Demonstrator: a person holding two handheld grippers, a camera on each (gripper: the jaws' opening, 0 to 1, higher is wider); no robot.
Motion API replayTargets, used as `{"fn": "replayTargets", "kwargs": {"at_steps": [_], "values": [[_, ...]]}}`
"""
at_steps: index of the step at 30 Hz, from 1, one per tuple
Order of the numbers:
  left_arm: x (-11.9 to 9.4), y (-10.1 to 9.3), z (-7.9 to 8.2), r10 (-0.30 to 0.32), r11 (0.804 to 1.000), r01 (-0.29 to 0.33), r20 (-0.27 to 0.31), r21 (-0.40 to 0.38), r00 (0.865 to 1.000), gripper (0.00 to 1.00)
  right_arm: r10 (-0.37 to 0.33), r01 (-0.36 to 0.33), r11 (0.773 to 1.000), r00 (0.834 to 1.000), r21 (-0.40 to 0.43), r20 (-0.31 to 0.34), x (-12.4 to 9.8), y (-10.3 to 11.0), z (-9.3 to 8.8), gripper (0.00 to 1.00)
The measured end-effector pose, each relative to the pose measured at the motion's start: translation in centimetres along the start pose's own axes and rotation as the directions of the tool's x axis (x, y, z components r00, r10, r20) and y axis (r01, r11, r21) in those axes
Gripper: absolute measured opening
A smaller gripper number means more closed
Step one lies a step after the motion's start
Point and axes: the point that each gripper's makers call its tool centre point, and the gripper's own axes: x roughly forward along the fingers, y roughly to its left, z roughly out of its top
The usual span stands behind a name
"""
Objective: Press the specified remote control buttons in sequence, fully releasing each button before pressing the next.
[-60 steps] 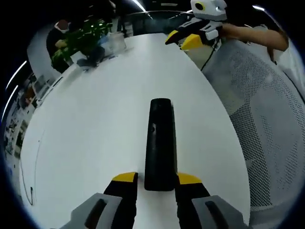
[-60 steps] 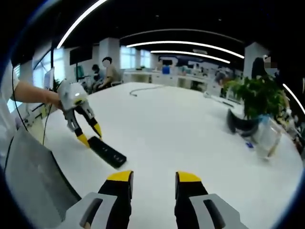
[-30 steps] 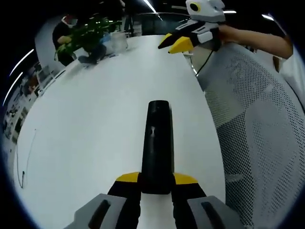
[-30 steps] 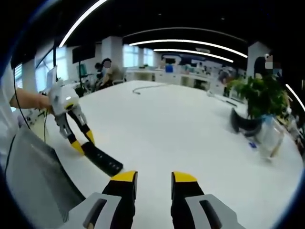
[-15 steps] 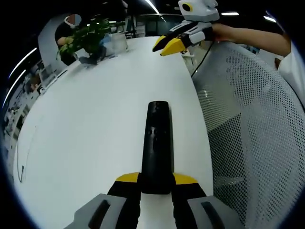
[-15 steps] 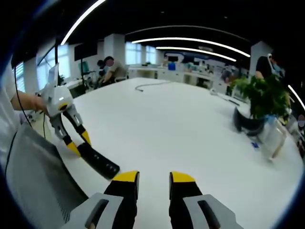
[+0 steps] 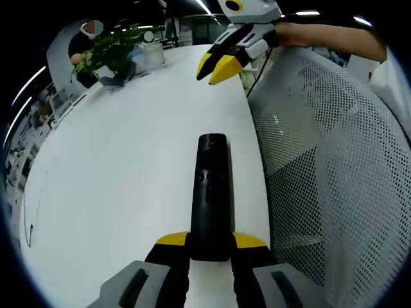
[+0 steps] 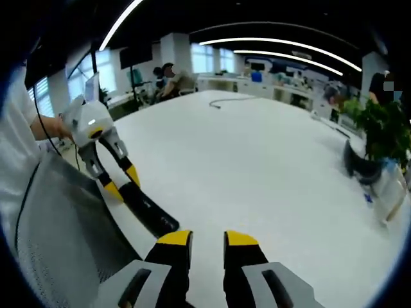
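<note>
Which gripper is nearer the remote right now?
Left. The left gripper clamps the remote at its near end; the right gripper hangs beyond its far end, not touching it.

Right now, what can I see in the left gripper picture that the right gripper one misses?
Left gripper view alone: the buttons on the remote's face, seen lengthwise from the clamped end. Right gripper view alone: a cable lying far across the table, and people seated at distant desks. Shared: the black remote, the left gripper shut on it, the right gripper, the white table, the potted plant.
</note>
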Motion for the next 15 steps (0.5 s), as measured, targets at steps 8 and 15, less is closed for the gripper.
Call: {"fn": "replayTargets", "kwargs": {"at_steps": [8, 15], "values": [[0.0, 0.0, 0.0, -0.006, 1.000, 0.006, 0.022, 0.003, 1.000, 0.24, 0.133, -0.136, 0.990, 0.987, -0.025, -0.092, 1.8, 2.9, 0.1, 0.03], [-0.1, -0.1, -0.1, -0.021, 1.000, 0.020, 0.049, 0.016, 0.999, 0.24, 0.208, -0.234, 0.965, 0.958, -0.116, -0.195, 3.8, 4.8, 0.1, 0.00]]}}
